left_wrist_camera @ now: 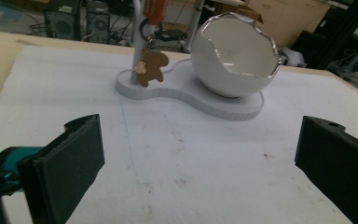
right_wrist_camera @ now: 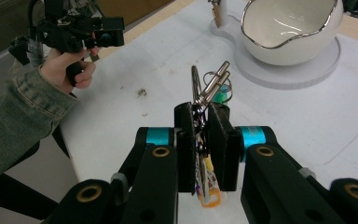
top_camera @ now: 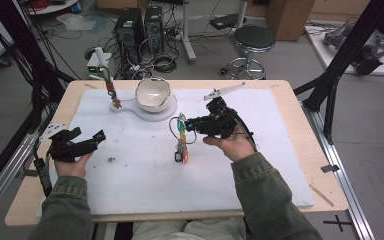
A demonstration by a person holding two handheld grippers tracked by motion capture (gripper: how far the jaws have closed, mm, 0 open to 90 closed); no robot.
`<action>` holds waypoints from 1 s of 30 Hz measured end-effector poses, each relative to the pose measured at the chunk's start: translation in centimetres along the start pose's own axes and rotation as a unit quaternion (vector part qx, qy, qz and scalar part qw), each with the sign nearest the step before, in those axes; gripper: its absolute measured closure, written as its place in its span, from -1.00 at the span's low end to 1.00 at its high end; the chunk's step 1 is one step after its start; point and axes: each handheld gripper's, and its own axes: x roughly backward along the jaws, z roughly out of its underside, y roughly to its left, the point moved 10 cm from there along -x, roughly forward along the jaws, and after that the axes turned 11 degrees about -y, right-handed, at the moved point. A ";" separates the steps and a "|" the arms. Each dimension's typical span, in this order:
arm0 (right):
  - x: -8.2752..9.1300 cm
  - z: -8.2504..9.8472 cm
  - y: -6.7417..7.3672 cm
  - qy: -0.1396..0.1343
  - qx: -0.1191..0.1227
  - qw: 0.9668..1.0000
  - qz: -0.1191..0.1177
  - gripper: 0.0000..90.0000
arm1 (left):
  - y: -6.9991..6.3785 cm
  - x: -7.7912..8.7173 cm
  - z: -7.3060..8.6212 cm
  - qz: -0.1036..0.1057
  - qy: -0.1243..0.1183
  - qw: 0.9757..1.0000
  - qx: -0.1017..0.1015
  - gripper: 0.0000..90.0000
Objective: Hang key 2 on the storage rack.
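High view showed the white foam mat [top_camera: 130, 190] across the table, the egg-shaped bowl [top_camera: 152, 94] on its stand at the far side. My left claw [top_camera: 87, 142] hung open and empty above the mat. My right claw [right_wrist_camera: 200, 140] was clamped on the key bunch [top_camera: 181, 142], held clear of the mat. I judged it light, hard and floppy, its charms dangling; best pinched at the ring.

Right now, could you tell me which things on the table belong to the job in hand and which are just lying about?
In the job:
- key bunch, clamped in the right hand-held gripper
- white stand with egg-shaped bowl and hook post

Lying about:
- wooden stick
- small dark scrap
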 end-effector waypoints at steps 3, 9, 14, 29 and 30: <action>-0.2 -0.4 0.2 0.002 0.003 1.000 -0.003 0.82 | -0.6 -0.2 -0.4 0.008 -0.001 1.000 -0.010 -0.96; -0.9 -1.5 0.8 0.004 0.010 1.000 -0.009 0.82 | -2.0 -0.4 -1.3 0.040 -0.004 0.999 -0.009 -0.96; -1.9 -2.4 1.6 0.010 0.015 1.000 -0.018 0.82 | -3.3 -0.6 -2.1 0.069 -0.009 0.997 -0.013 -0.96; -5.0 -4.2 4.3 0.028 0.039 0.998 -0.043 0.82 | -6.5 -0.8 -3.7 0.149 0.000 0.989 -0.014 -0.96; -5.1 -4.3 4.5 0.028 0.043 0.998 -0.045 0.82 | -6.9 -0.8 -4.0 0.155 -0.001 0.988 -0.016 -0.96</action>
